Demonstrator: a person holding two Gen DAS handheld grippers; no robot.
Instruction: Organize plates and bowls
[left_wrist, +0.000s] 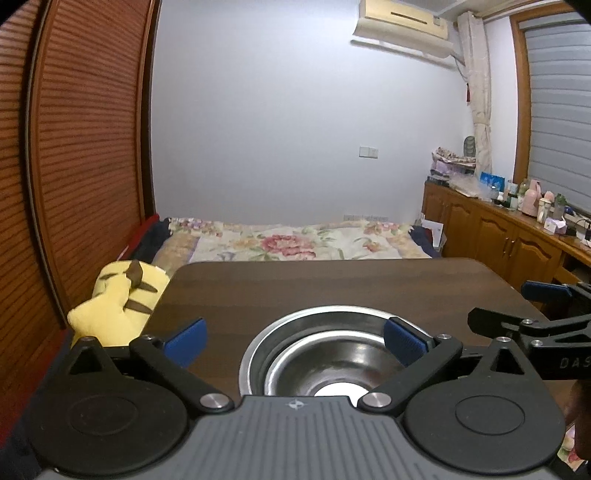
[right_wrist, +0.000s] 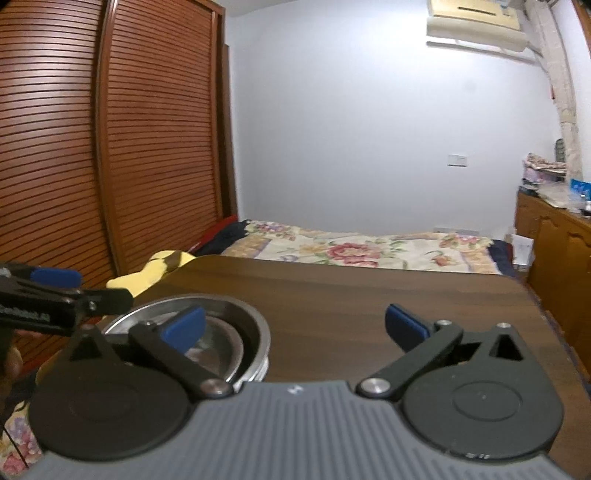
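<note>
Nearest to me, my left gripper (left_wrist: 293, 341) stands with its blue pads spread wide, clamped on nothing. Below them, a stack of steel bowls (left_wrist: 334, 360) sits on the near part of the dark wooden table (left_wrist: 332, 284). The right-hand pad (left_wrist: 404, 341) shows over the bowls' right rim, but I cannot tell whether it touches. My right gripper (right_wrist: 293, 330) is likewise splayed full apart and empty over bare tabletop, its left pad (right_wrist: 183, 328) in front of the bowls, which lie to its left. Each gripper shows at the edge of the other's view.

Just beyond the table's left corner rests a yellow plush toy (left_wrist: 118, 301) with brown stripes. Behind the table lies a bed with a floral cover (left_wrist: 295, 243). A slatted wooden wardrobe (right_wrist: 110, 147) fills the left side, a wooden cabinet (left_wrist: 498, 236) crowded with bottles runs along the right, and an air conditioner (left_wrist: 402, 27) hangs high on the far white wall.
</note>
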